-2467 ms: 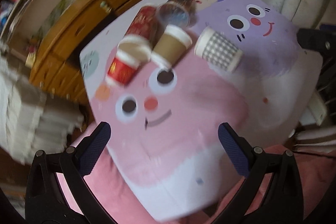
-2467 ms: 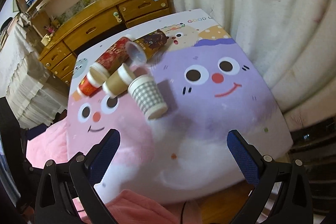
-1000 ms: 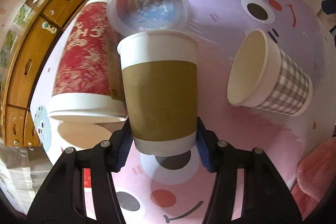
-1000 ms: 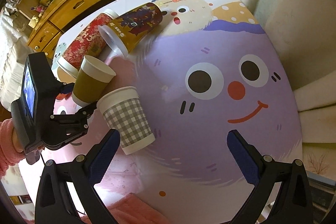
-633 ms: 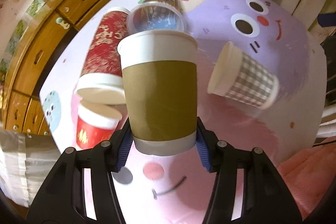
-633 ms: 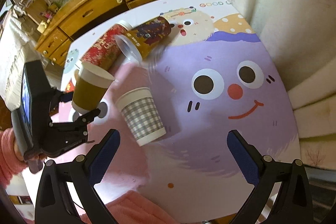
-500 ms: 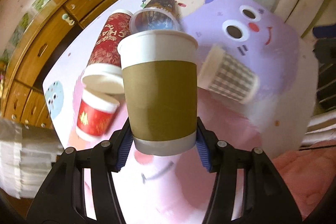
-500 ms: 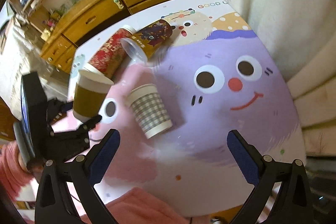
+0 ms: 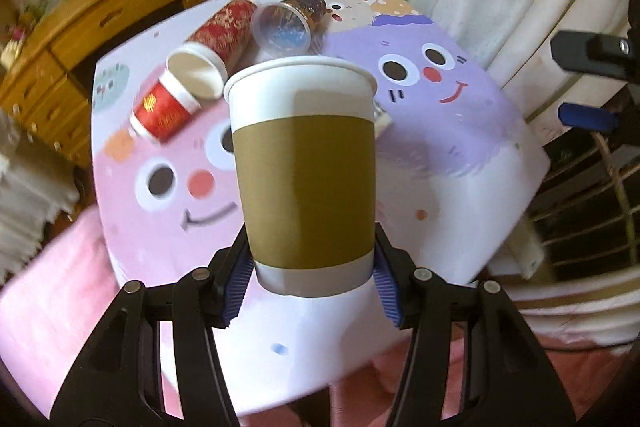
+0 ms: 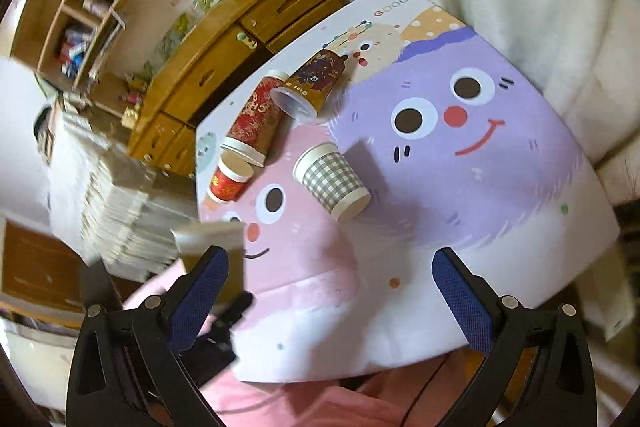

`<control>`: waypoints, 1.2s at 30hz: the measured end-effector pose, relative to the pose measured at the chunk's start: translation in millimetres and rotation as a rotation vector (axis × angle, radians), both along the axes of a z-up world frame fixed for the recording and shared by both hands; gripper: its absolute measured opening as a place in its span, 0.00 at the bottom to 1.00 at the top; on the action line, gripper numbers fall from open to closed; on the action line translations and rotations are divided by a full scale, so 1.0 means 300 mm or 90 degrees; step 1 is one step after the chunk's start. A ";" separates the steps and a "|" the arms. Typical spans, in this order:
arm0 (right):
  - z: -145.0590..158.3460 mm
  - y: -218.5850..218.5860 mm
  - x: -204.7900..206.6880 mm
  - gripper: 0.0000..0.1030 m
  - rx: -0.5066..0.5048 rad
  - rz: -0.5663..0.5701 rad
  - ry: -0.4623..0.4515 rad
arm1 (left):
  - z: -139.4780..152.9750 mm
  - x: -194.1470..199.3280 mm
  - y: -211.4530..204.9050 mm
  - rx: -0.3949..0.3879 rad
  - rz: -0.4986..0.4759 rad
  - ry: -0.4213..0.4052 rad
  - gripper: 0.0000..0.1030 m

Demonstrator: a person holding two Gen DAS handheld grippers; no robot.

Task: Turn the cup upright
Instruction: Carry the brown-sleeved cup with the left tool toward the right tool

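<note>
At the left of the left wrist view lies a small red cup (image 9: 168, 107) on its side, mouth up and to the right, with a tall red cup (image 9: 222, 31) and a dark printed cup (image 9: 288, 23) lying beyond it toward the upper middle. The centre is filled by the brown cup (image 9: 304, 171), mouth up, pinched near its base by the left gripper (image 9: 310, 277) and held above the cartoon table (image 9: 460, 131) — clear of it, as far as the blur allows. In the right wrist view the same cup is a smear at lower left; a checked cup (image 10: 332, 181) lies on its side in the middle of the frame, and the right gripper (image 10: 330, 293) stands wide with nothing between its fingers. The step in hand looks like the carry after the turn. Next comes lowering the brown cup onto a bare patch of table, base flat, then easing the fingers apart without tipping it.
</note>
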State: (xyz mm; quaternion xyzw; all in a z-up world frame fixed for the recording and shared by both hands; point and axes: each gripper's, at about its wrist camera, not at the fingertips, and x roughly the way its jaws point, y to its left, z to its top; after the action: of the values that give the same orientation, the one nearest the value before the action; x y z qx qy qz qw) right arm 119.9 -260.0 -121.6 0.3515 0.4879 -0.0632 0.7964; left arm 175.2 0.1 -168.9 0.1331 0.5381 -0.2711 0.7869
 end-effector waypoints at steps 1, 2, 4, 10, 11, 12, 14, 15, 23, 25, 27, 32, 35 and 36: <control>0.013 -0.002 -0.016 1.00 -0.004 -0.005 0.002 | 0.001 -0.021 -0.001 -0.005 0.010 0.006 0.50; 0.032 -0.004 -0.033 1.00 -0.012 -0.007 0.001 | -0.002 -0.027 -0.005 -0.009 0.016 0.013 0.50; 0.061 -0.009 -0.055 1.00 -0.023 -0.005 -0.006 | -0.001 -0.053 -0.012 -0.016 0.047 0.041 0.50; 0.125 -0.064 -0.065 1.00 -0.031 0.035 -0.011 | -0.022 -0.069 -0.036 -0.055 0.121 0.110 0.50; 0.125 -0.074 -0.056 1.00 -0.030 0.042 -0.010 | -0.035 -0.073 -0.047 -0.056 0.132 0.120 0.50; 0.124 -0.087 -0.045 1.00 -0.029 0.050 -0.006 | -0.049 -0.072 -0.059 -0.055 0.142 0.130 0.50; 0.111 -0.111 -0.010 1.00 -0.022 0.069 0.003 | -0.085 -0.073 -0.088 -0.051 0.157 0.144 0.50; 0.105 -0.124 0.003 1.00 -0.019 0.081 0.012 | -0.105 -0.077 -0.107 -0.045 0.166 0.150 0.50; -0.019 -0.201 0.156 1.00 -0.025 0.206 0.082 | -0.291 -0.116 -0.252 -0.008 0.239 0.223 0.50; -0.056 -0.219 0.188 1.00 -0.018 0.240 0.096 | -0.328 -0.123 -0.275 -0.008 0.266 0.239 0.50; -0.101 -0.229 0.214 1.00 -0.019 0.260 0.106 | -0.353 -0.130 -0.296 -0.011 0.282 0.242 0.50; -0.191 -0.253 0.256 1.00 0.002 0.311 0.133 | -0.413 -0.137 -0.330 0.011 0.301 0.236 0.50; -0.233 -0.258 0.273 1.00 0.018 0.331 0.144 | -0.444 -0.139 -0.332 0.011 0.320 0.249 0.50; -0.246 -0.260 0.278 1.00 0.023 0.337 0.148 | -0.454 -0.139 -0.331 0.004 0.329 0.256 0.50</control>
State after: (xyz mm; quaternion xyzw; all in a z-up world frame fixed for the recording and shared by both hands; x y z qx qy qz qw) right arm 203.4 -338.0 -195.3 0.2164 0.6519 0.1154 0.7176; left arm 133.6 -99.1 -305.1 -0.0619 0.6998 -0.0818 0.7070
